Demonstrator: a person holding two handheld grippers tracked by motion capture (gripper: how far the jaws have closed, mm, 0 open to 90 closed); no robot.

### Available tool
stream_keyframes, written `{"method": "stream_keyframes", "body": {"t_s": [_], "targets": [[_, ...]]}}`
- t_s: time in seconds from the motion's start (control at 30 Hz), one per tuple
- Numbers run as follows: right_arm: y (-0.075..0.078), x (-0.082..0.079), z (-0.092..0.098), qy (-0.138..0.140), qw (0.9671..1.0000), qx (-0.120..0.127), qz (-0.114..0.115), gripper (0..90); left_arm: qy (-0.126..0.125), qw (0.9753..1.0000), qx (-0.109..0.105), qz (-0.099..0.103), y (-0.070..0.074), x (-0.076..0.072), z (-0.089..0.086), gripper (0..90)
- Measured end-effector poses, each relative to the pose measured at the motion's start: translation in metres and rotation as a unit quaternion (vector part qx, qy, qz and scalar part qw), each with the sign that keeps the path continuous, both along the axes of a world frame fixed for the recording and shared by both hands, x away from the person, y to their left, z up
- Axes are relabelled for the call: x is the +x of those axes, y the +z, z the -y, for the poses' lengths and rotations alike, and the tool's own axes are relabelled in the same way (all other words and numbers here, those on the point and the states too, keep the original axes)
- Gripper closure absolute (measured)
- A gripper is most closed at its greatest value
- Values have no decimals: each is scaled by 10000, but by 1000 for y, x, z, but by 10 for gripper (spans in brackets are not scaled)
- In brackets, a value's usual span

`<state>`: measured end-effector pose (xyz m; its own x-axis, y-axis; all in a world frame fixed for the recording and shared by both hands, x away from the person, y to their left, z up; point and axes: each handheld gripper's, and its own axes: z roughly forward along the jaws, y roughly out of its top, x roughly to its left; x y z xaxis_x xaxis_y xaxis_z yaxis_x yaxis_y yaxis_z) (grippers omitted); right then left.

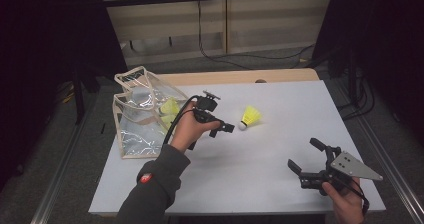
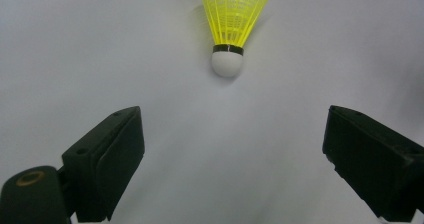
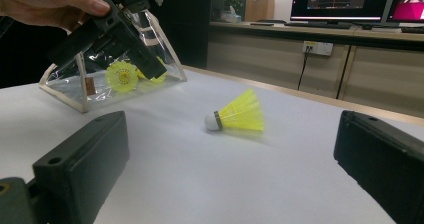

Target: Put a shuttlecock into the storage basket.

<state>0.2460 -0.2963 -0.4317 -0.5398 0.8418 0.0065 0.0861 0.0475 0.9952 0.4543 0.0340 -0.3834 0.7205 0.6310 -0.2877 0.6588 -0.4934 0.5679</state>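
Now left tongs [image 1: 226,127] released, aimed at shuttlecock [image 1: 250,118] lying mid-frame on desk [image 1: 280,149], cork toward them for easy pinch. Right tongs [image 1: 303,156] released, parked lower right. Bag [image 1: 140,115] left, mouth ready.

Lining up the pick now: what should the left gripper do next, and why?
Probably ease the left gripper forward and down until its jaws straddle the shuttlecock, then close. Its jaws stand wide open, and the shuttlecock lies on the table just ahead, white tip toward them, not yet between them.
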Motion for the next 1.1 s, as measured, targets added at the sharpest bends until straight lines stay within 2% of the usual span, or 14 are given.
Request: {"method": "stream_keyframes", "body": {"t_s": [0.53,1.0,1.1], "targets": [[0,0,0,-2,10000,8,-10,10,-39,10000,26,40,-16,0,9,94],[0,0,-1,7,10000,-7,-21,10,63,9998,-147,73,-31,0,20,68],[-1,0,0,9,10000,-20,-13,10,-12,9999,-130,79,-34,0,20,49]]}}
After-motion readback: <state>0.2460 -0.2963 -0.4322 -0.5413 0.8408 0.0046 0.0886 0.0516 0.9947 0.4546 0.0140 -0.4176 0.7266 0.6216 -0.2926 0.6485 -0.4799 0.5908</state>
